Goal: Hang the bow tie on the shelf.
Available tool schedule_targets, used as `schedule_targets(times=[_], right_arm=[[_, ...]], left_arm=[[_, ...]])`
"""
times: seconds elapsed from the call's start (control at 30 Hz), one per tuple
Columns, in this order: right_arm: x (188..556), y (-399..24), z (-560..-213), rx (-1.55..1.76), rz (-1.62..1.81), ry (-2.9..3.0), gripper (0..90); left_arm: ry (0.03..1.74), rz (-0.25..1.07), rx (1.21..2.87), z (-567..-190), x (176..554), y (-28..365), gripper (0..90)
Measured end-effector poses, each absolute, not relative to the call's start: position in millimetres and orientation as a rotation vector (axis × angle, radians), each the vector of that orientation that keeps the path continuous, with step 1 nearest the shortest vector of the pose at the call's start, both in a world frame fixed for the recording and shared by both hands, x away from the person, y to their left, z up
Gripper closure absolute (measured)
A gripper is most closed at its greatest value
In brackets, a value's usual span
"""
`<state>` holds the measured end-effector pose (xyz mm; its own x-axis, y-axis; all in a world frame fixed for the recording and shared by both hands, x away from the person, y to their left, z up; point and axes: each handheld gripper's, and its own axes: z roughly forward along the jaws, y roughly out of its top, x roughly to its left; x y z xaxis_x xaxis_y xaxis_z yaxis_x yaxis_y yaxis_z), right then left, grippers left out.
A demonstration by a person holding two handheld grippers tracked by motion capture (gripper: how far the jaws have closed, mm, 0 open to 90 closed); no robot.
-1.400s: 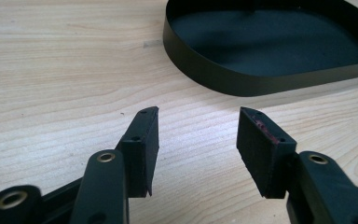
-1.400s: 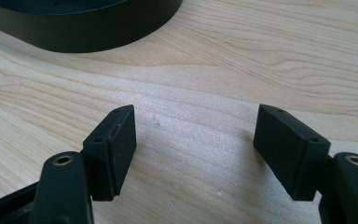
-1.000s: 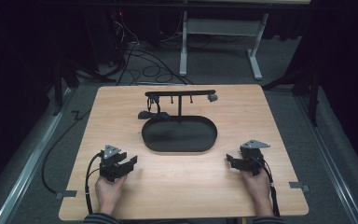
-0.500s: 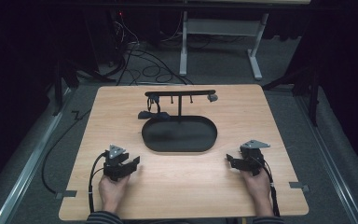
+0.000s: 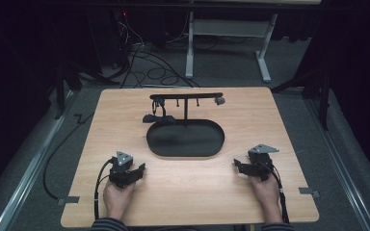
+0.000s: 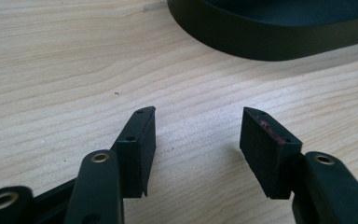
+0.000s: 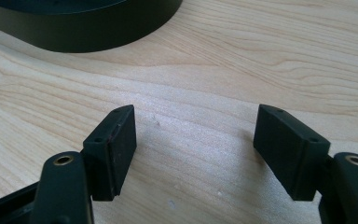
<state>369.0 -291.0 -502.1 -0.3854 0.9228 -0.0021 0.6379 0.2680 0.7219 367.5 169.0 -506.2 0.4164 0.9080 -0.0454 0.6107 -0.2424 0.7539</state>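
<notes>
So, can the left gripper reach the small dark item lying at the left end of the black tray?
Probably yes. The left gripper is open and empty, and bare table lies between it and the dark item beside the tray.

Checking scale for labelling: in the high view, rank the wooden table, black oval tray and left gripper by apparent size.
1. wooden table
2. black oval tray
3. left gripper, clearly smallest, though it lies nearer the camera.

Left gripper (image 5: 136, 172) jaws wider, nothing between.

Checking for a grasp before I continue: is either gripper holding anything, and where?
Nothing is held: left gripper and right gripper stand open over bare table.
</notes>
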Motion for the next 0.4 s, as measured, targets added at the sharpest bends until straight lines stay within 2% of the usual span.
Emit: schedule_targets(times=[0.4], right_arm=[[368.9,-290.6,-502.1,1.409,0.898,2.12,31.3]], left_arm=[[1.286,0.555,1.979,-507.2,367.2,165.3,36.6]])
